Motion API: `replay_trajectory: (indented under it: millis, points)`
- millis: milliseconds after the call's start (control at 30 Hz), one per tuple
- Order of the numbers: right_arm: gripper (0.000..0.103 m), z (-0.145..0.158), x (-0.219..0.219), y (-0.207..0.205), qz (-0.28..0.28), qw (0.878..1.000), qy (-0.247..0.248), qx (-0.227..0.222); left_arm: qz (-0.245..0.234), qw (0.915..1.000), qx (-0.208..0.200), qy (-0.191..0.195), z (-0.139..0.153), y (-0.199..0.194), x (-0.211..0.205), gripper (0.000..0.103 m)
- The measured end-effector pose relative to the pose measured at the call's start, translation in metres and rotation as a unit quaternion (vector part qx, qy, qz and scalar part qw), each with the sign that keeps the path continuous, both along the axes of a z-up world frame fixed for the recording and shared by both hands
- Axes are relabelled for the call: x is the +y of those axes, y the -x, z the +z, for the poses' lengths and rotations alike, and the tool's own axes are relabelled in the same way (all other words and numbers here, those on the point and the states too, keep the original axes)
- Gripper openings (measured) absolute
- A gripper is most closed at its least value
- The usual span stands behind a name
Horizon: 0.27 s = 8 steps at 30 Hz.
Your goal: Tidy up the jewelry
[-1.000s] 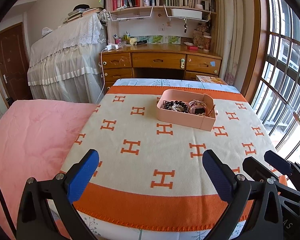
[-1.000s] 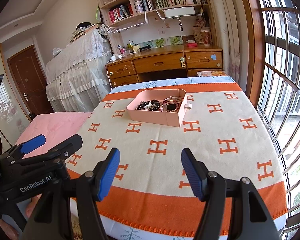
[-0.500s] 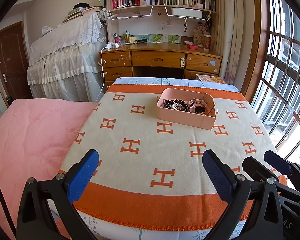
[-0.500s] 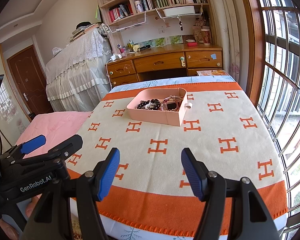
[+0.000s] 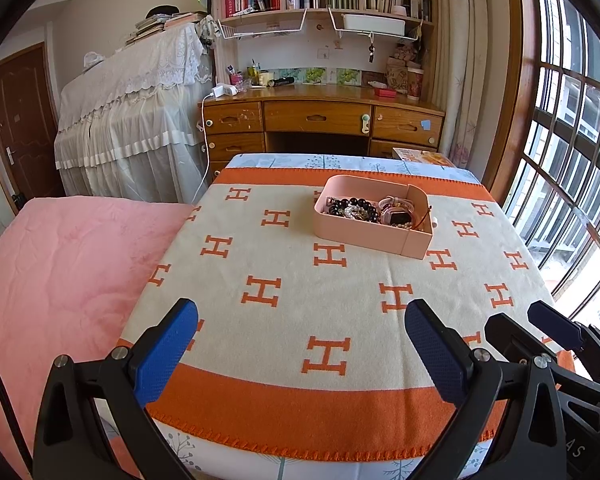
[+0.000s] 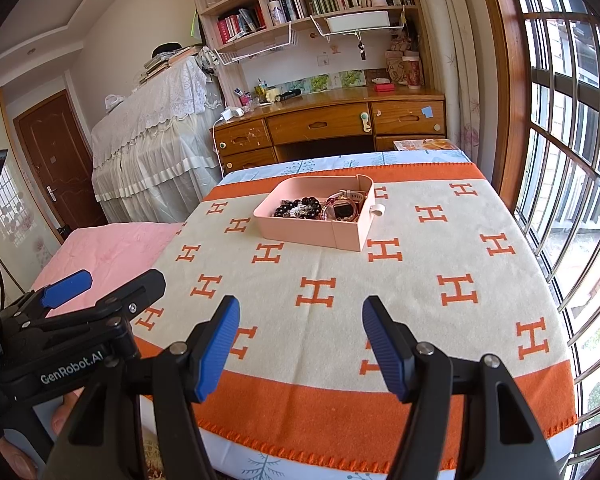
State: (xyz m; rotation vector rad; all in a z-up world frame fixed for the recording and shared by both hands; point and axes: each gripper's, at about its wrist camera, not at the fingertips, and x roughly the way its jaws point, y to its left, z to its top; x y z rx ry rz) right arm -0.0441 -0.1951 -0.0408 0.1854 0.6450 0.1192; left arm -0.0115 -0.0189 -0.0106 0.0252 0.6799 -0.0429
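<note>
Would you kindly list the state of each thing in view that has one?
Pink tray: upright on the blanket, jewelry piled inside.
Left gripper: open, empty.
Right gripper: open, empty.
Desk drawers: shut.
Door: shut.

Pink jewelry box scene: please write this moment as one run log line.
left gripper: open, empty | right gripper: open, empty | pink jewelry box: on blanket, holds black bead bracelet, watch | untouched

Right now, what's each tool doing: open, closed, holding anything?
Left tool: open, empty, above the blanket.
Right tool: open, empty.
</note>
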Motion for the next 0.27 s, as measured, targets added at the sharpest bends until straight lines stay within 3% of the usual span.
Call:
replay_trajectory:
  millis: [267]
  points:
    - [0.064, -0.0033, -0.0003, 0.0001, 0.000, 1.000, 0.000, 0.003, 0.000, 0.9999, 0.010, 0.001, -0.0075, 0.0076, 0.0035, 0.102]
